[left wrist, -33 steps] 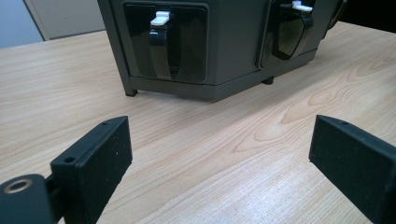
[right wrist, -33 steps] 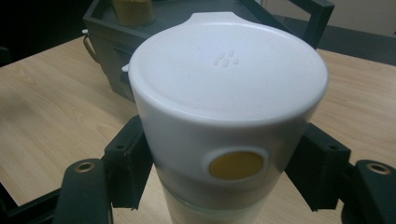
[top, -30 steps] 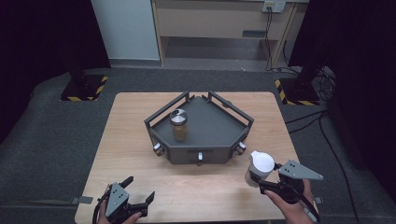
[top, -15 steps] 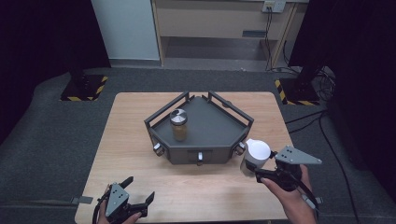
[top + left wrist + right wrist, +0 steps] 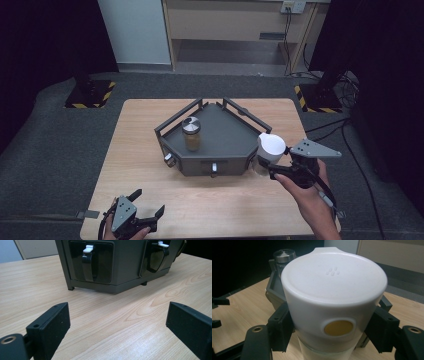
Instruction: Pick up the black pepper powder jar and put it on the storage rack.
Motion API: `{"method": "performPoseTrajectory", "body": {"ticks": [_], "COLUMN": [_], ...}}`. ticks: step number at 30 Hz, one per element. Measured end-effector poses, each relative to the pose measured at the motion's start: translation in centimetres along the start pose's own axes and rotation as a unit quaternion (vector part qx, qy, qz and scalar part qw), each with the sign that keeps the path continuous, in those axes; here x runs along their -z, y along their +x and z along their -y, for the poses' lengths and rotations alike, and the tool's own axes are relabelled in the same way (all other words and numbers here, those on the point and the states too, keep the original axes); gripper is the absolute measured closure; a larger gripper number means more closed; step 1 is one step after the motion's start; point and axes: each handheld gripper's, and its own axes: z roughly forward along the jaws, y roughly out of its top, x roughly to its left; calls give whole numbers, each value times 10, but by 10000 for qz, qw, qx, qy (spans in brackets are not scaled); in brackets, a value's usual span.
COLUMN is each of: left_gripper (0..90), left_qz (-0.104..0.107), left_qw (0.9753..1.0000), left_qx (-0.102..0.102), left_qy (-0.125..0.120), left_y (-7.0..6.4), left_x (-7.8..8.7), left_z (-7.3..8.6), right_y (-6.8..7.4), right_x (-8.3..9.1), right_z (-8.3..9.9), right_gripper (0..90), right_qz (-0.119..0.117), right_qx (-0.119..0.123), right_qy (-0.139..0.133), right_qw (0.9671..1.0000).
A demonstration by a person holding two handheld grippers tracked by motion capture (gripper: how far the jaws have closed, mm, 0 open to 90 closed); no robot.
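My right gripper (image 5: 265, 167) is shut on a white-lidded jar (image 5: 270, 148), held above the table at the right front corner of the dark grey tray (image 5: 227, 137). In the right gripper view the jar's white lid (image 5: 334, 283) with a yellow dot sits between both jaws. A glass jar with a metal lid (image 5: 191, 132) stands inside the tray at its left, and its lid (image 5: 284, 254) shows behind the white one. My left gripper (image 5: 145, 210) rests open near the table's front left edge, with bare wood (image 5: 117, 322) between its jaws.
The wooden table (image 5: 145, 125) carries the tray, whose front wall has latches (image 5: 88, 261). Dark floor surrounds the table. A cabinet (image 5: 235, 25) stands beyond it, and black stands with yellow-striped bases (image 5: 90, 92) flank the far corners.
My right gripper has carried the white-lidded jar up and to the left, from the table's front right toward the tray's right corner. The left gripper has stayed put.
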Motion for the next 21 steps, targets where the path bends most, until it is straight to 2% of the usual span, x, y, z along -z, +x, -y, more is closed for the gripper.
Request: {"method": "performPoseTrajectory", "body": {"ticks": [11, 13, 21], "left_gripper": [40, 40, 40], "left_qz": [36, 23, 101], "left_qw": [9999, 9999, 9998], "left_qx": [-79, -81, -110], "left_qy": [76, 72, 108], "left_y": [-2, -2, -3], "left_x": [-3, -3, -5], "left_z": [-2, -2, -2], "right_y": [-3, -1, -2], "right_x": [-16, -21, -37], "right_z": [-20, -23, -32], "right_gripper": [309, 309, 309], "right_qz": [-7, 23, -90], "right_qx": [18, 81, 168], "right_qy": [-36, -18, 15], "right_qw": [10000, 10000, 9998]}}
